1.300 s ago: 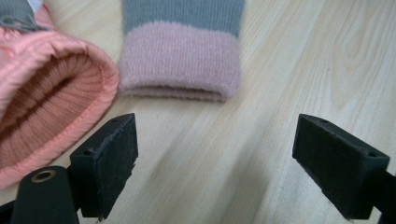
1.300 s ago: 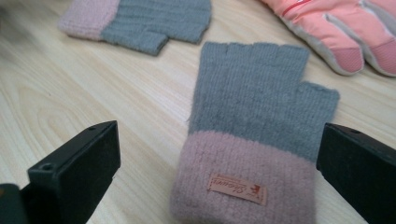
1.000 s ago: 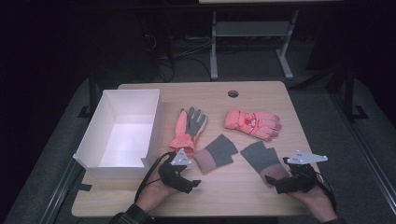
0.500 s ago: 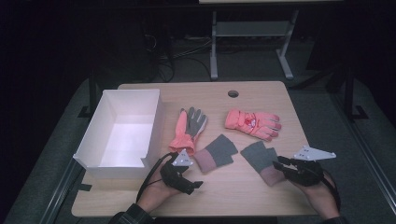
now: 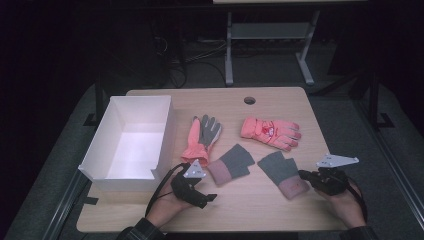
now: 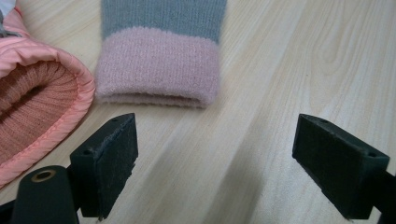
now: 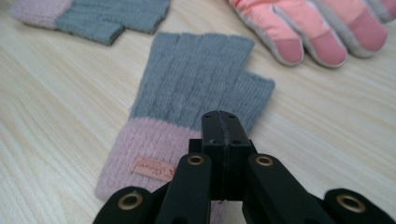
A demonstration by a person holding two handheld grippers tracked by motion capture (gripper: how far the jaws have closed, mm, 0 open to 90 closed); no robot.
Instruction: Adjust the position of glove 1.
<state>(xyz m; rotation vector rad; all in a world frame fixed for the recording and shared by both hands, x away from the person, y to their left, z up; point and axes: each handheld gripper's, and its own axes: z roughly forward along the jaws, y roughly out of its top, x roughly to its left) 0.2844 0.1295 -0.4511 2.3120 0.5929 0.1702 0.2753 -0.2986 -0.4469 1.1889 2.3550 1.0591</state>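
Note:
Two grey knit fingerless gloves with pink cuffs lie at the table's front middle, the left one and the right one. Behind them are a salmon ski glove lying grey palm up and a second salmon ski glove. My left gripper is open, low over the wood just short of the left knit glove's cuff. My right gripper has just been closing and now stands shut over the right knit glove's cuff, with nothing seen between its jaws.
An open white box stands at the table's left. A round cable hole sits near the far edge. Bare wood runs along the front between the person's hands. A metal desk frame stands beyond the table.
My right gripper has drawn in toward the right knit glove's cuff and its jaws have come together. The left gripper and all the gloves have kept their places.

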